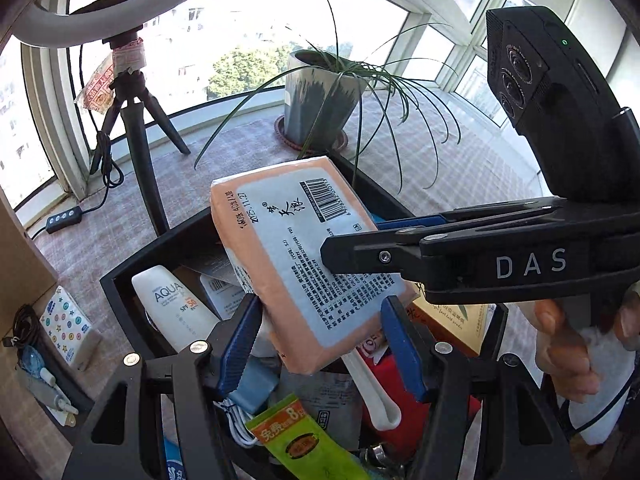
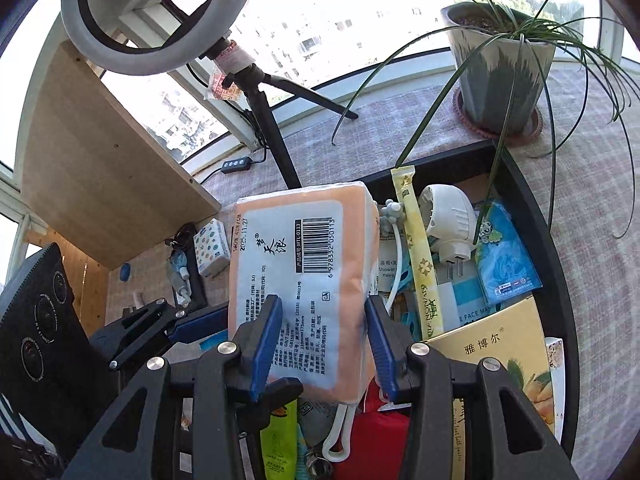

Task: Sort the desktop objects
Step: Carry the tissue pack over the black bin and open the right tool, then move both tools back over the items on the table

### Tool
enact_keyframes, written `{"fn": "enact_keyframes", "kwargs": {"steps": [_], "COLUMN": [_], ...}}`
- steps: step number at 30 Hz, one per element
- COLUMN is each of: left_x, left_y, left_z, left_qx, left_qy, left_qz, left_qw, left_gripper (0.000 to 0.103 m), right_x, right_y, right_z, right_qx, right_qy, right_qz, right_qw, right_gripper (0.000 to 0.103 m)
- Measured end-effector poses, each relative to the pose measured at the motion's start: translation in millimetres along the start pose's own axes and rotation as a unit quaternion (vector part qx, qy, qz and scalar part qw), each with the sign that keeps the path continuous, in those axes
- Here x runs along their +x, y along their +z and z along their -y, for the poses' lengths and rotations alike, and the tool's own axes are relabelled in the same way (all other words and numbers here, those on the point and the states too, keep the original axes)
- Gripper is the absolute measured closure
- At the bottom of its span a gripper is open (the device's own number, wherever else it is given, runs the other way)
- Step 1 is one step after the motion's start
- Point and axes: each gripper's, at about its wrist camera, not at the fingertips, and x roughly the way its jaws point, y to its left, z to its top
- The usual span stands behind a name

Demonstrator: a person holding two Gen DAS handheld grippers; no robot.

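Right gripper (image 2: 322,344) angled downward, pinching tilted orange tissue pack (image 2: 308,276) (barcode label facing up) over black tray (image 2: 536,208); left gripper (image 1: 320,344) spread.

A home sunroom: curved windows (image 1: 248,40), potted plant (image 1: 320,96), checked tablecloth (image 1: 460,168).

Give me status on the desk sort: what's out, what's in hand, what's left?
Done: a star-print tissue pack already lies on the cloth outside the black tray. In hand: the right tool grips the orange tissue pack above the tray; the left tool sits open beneath it. Left: most of the clutter, including the white plug, tea stick and yellow box.
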Motion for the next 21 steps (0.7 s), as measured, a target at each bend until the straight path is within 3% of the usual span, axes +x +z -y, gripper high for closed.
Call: {"fn": "enact_keyframes", "kwargs": {"steps": [5,14,21], "left_x": [-7.4,-46.7,-97.8], "left_y": [2.4,-18.7,-58.9], "left_z": [-4.5,-48.4,-111.0], "left_qx": [-0.006,-0.043,-0.089], "left_qy": [0.0,0.036,0.104], "left_qz": [0.009,0.005,0.006], "left_qw": [0.9999,0.9984,0.9906], "left_gripper": [0.037,0.037,0.037], "right_x": [-7.6,-19.2,-10.4], "right_y": [-0.2,-2.9,-11.5], "right_z": [12.7,-7.6,-55.7], "right_qx": [-0.005,-0.02,-0.071], "right_qy": [-0.045,-0.036,-0.019], "right_qz": [0.005,0.019,0.014], "right_qw": [0.999,0.999,0.997], "right_gripper": [0.063,0.063,0.063]}}
